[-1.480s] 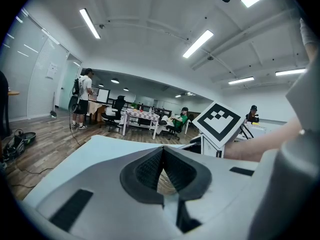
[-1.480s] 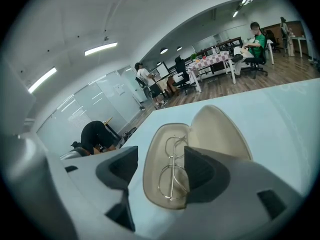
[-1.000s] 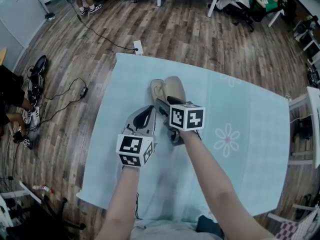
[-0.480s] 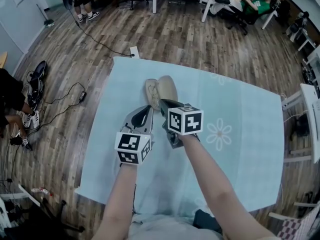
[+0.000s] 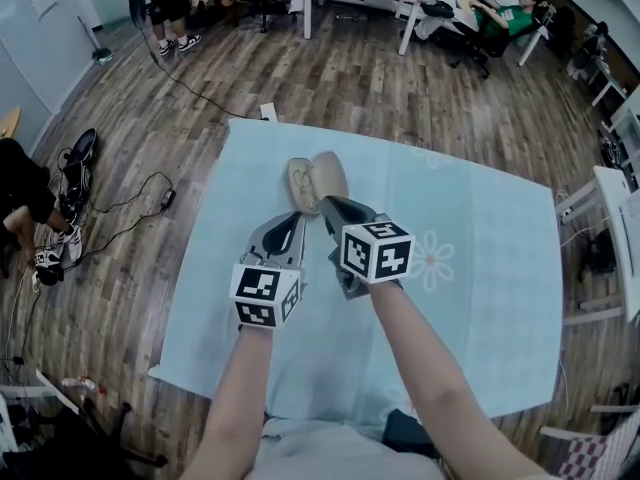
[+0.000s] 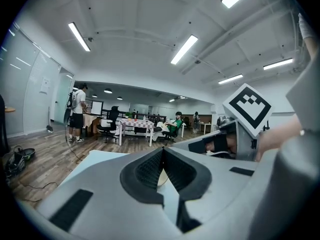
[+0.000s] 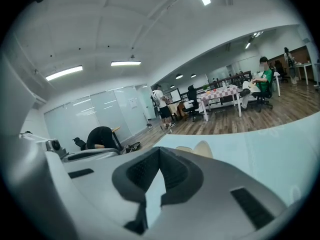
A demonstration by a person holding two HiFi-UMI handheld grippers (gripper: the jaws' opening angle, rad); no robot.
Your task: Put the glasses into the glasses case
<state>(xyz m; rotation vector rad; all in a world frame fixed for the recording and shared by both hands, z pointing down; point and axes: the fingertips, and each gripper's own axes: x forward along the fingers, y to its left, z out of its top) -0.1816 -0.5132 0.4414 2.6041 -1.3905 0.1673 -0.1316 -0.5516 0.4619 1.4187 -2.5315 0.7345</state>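
In the head view, the open beige glasses case [image 5: 318, 180] is seen on the blue-clothed table [image 5: 480, 268], just beyond the tips of the left gripper [image 5: 297, 220] and the right gripper [image 5: 326, 205]; a darker outline in its left half may be the glasses, though this cannot be confirmed. In the left gripper view, the jaws are seen pressed together with nothing between them. In the right gripper view, the jaws are likewise closed and empty; the glasses are judged light and fragile, best taken by the frame rather than the lenses, and the stiff, light case is likely to slide on the cloth.

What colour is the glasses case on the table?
The glasses case is beige, against the pale blue tablecloth; it shows best in the head view.
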